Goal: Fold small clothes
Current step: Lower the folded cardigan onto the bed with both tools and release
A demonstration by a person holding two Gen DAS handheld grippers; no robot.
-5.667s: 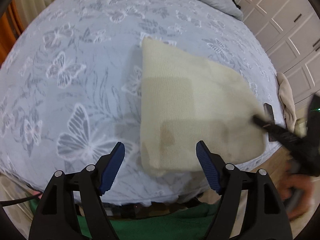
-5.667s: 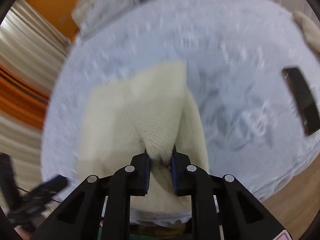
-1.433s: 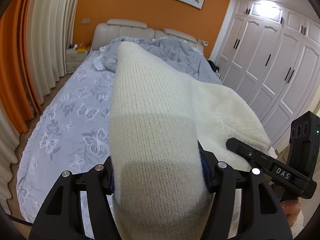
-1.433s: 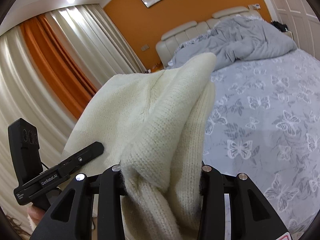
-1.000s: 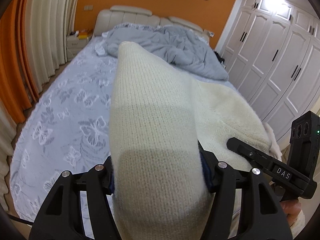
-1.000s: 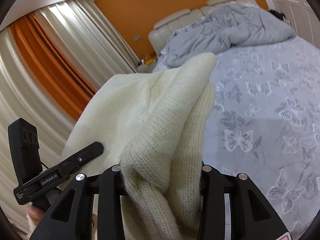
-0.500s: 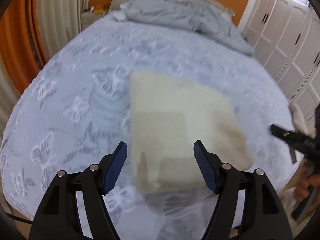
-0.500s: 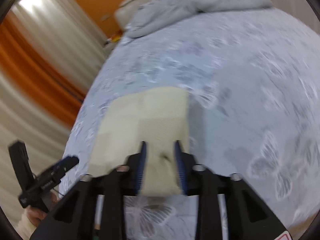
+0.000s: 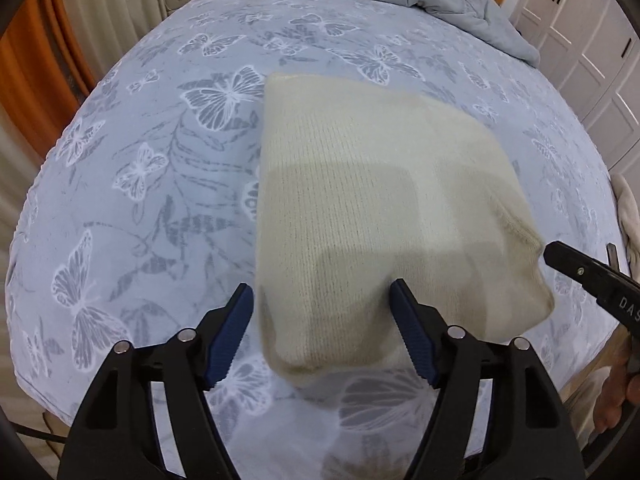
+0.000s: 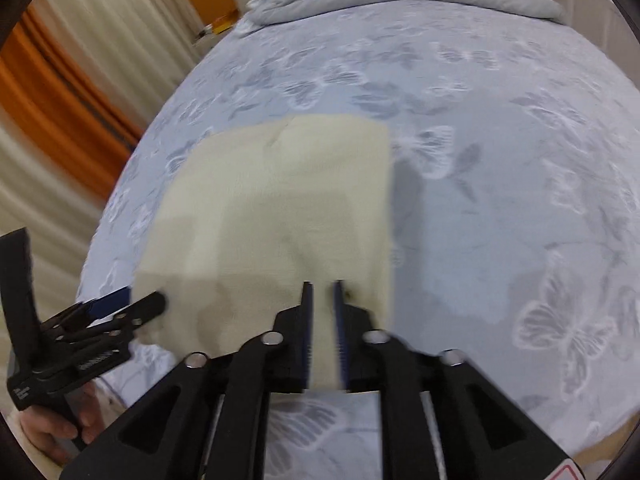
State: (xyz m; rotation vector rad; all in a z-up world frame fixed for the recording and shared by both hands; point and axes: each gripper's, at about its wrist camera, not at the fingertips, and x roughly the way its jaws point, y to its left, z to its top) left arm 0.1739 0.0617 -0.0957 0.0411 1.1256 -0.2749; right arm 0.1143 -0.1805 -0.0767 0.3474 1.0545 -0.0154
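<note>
Now cream sweater [image 9: 380,216] flat on bedspread [image 9: 168,168]; left gripper [image 9: 322,336] fingers spread.

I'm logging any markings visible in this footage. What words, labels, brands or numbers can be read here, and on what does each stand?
"DAS": white letters on the black body of the right gripper, cut off by the frame edge in the left wrist view.
Small pale print on the handle of the left gripper in the right wrist view: too blurred to read.
Red-edged sticker at the bottom corner of the right wrist view: cut off, unreadable.
</note>
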